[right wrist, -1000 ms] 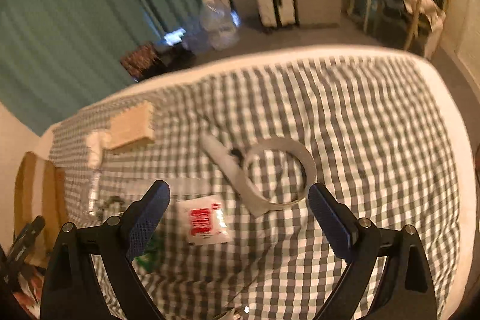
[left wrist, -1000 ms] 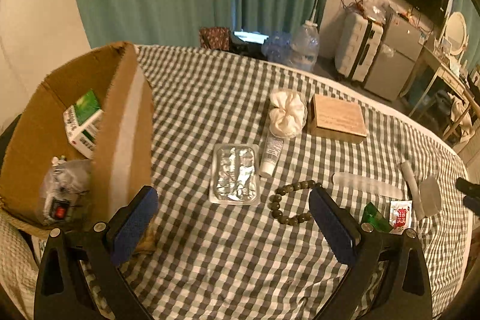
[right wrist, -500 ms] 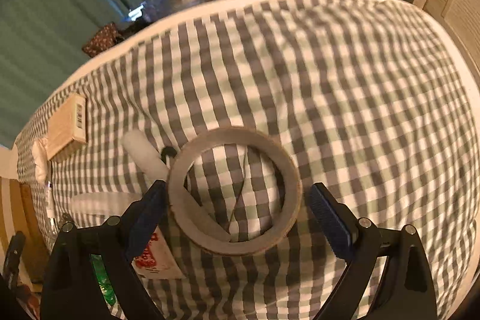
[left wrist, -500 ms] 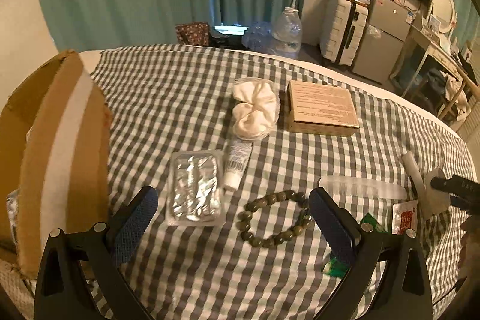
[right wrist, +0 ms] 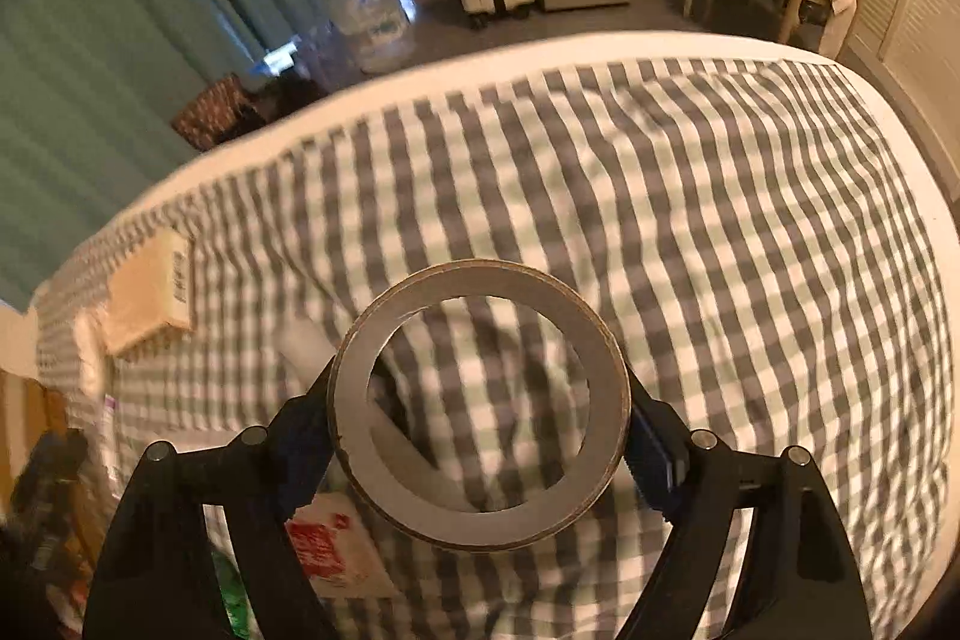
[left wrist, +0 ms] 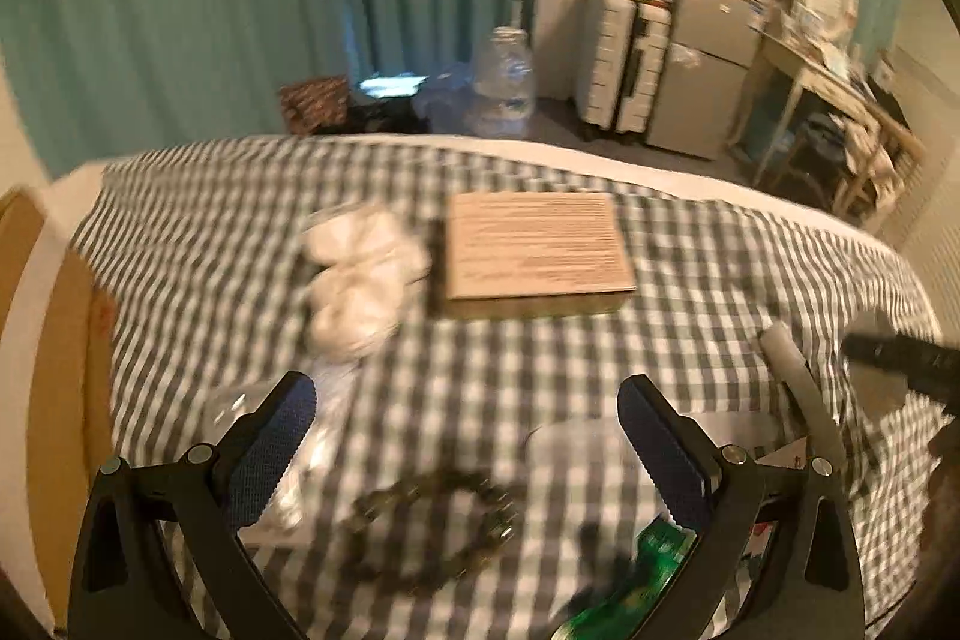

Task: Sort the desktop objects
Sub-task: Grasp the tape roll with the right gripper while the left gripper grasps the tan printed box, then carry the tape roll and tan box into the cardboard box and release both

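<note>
Bracelet (left wrist: pixel 435 532) blurred, green packet (left wrist: pixel 636 574) cut off behind left claw (left wrist: pixel 465 436).

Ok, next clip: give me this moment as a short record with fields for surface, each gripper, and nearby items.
surface: grey-and-white checked cloth
right gripper: jaws closing on the grey cardboard tape ring, pads at its sides
left gripper: open, empty, above the dark green bead bracelet
nearby: flat tan cardboard box, crumpled white cloth
</note>
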The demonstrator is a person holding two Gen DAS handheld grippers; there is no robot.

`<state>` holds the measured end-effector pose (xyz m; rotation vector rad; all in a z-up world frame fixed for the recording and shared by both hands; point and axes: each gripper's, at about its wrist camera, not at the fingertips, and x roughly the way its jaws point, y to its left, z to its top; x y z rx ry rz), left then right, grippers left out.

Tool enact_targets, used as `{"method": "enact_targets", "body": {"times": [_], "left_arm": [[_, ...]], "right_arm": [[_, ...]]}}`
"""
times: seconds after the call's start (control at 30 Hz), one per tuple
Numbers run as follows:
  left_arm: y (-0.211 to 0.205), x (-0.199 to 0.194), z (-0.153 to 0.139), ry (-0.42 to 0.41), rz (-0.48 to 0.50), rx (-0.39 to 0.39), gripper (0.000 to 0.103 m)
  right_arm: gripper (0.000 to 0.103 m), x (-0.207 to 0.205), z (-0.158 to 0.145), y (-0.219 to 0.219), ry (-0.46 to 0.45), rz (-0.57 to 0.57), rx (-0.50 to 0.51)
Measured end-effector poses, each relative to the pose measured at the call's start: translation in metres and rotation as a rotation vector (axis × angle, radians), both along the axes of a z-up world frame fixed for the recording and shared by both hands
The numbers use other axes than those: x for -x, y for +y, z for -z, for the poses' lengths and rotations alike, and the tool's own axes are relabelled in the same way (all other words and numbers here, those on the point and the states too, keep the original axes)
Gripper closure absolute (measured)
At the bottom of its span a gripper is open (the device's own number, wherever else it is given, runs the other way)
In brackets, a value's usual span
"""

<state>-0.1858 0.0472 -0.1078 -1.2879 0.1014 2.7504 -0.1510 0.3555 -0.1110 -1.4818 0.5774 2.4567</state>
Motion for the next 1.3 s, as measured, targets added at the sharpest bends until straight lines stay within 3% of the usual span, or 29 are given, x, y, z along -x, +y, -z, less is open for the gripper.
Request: {"method": "enact_targets", "body": {"times": [0.17,0.27,0.47,0.6,0.8,1.03,1.13,1.3], "left_arm": [[0.024,0.016,0.010,0.004,0.058,0.067,0.000],[0.029,0.028,0.008,-0.003,0.153,0.089,0.000],[0.055,0.067,0.000,0.065,0.449,0.379,0.000],[0.071,0.091,0.015,0.003,0.604,0.436,0.000],[0.093,0.108,0.052,-0.064,0.809,0.617,0.000],[0.105,0.130,0.063,-0.177,0.804,0.555,0.000],[0.102,0.140,0.062,-0.235,0.780,0.494,0.006],[0.100,0.125,0.059,-0.189,0.692,0.489,0.013]], "right_arm": [[0.021,0.003,-0.003,-0.001,0.053,-0.030,0.031],[0.021,0.019,0.006,-0.007,0.056,-0.037,0.053],[0.021,0.029,0.024,-0.004,0.071,0.049,0.173],[0.021,0.038,0.018,-0.018,0.094,0.007,0.109],[0.021,0.046,0.025,-0.015,0.082,0.021,0.092],[0.020,0.049,0.028,-0.013,0.076,0.029,0.076],[0.020,0.054,0.032,-0.014,0.066,0.023,0.069],[0.020,0.051,0.033,-0.013,0.085,0.020,0.080]]}}
